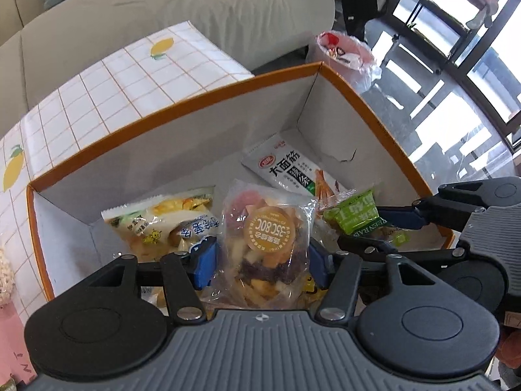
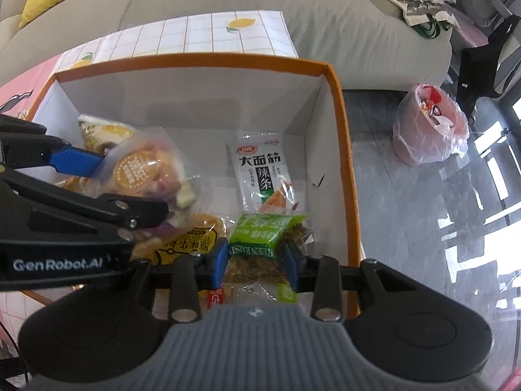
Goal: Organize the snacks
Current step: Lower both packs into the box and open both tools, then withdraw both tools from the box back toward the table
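In the left wrist view, the left gripper (image 1: 260,260) points down into the orange-rimmed cardboard box (image 1: 182,110), which stands on a lemon-print grid tablecloth (image 1: 97,97). A clear packet of mixed dried fruit (image 1: 267,244) with a round orange label lies between its blue pads (image 1: 203,262); the jaws stand wide, and whether the pads press on the film or have let it go cannot be told, since the packet's edges sit at the pads. Already inside the box are a yellow honey-cake packet (image 1: 162,224) at the left wall and a white spicy gluten strip packet (image 1: 293,169) lying flat on the floor toward the far right corner. The right gripper (image 1: 403,220) enters from the right with a green raisin packet (image 1: 355,216). In the right wrist view, the right gripper (image 2: 255,262) is clenched on the green raisin packet (image 2: 260,241), both pads pinching its sides, and holds it just above the near floor of the box (image 2: 342,137). A yellow packet (image 2: 185,244) lies beside it, below the left gripper (image 2: 104,176) and its dried-fruit packet (image 2: 146,169). Judged from this, several snacks are already boxed; both packets in hand are over or in the box and only need releasing. Whether more snacks wait outside the box cannot be seen, so the remaining count is unknown.
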Tool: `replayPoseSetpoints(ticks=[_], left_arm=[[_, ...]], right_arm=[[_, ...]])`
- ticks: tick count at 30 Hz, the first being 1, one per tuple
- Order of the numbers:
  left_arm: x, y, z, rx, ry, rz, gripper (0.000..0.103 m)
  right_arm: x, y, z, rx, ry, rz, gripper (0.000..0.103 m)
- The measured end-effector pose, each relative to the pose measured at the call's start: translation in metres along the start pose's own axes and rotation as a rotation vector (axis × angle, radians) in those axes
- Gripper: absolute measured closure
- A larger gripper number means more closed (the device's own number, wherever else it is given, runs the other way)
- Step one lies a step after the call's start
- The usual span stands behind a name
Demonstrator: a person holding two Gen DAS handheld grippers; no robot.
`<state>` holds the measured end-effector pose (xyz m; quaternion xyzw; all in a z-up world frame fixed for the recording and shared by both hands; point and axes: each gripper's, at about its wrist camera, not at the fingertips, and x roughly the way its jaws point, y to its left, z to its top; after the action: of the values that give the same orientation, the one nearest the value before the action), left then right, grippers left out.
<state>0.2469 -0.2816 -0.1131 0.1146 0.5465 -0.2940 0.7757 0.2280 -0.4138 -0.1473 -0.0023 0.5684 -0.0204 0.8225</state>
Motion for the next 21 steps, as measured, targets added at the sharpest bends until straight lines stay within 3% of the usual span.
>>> replayPoseSetpoints(ticks=[4,7,14,21], left_arm=[[-0.006,0.002,-0.001,-0.007,-0.013,-0.002,0.032],[-0.015,0.005,0.0,-0.03,-0.042,-0.037,0.022],[-0.043,0.013,0.0,-0.074,-0.115,-0.025,0.022],[-0.059,0.014,-0.007,-0.063,-0.141,0.038,0.022]], right_arm=[[0.001,0.0,-0.001,0.003,0.011,0.001,0.067],[0.002,-0.001,-0.001,0.002,0.02,-0.003,0.067],[-0.001,0.001,-0.003,0.004,0.028,-0.013,0.067],[-0.014,0.008,-0.001,-0.026,0.011,-0.058,0.046]])
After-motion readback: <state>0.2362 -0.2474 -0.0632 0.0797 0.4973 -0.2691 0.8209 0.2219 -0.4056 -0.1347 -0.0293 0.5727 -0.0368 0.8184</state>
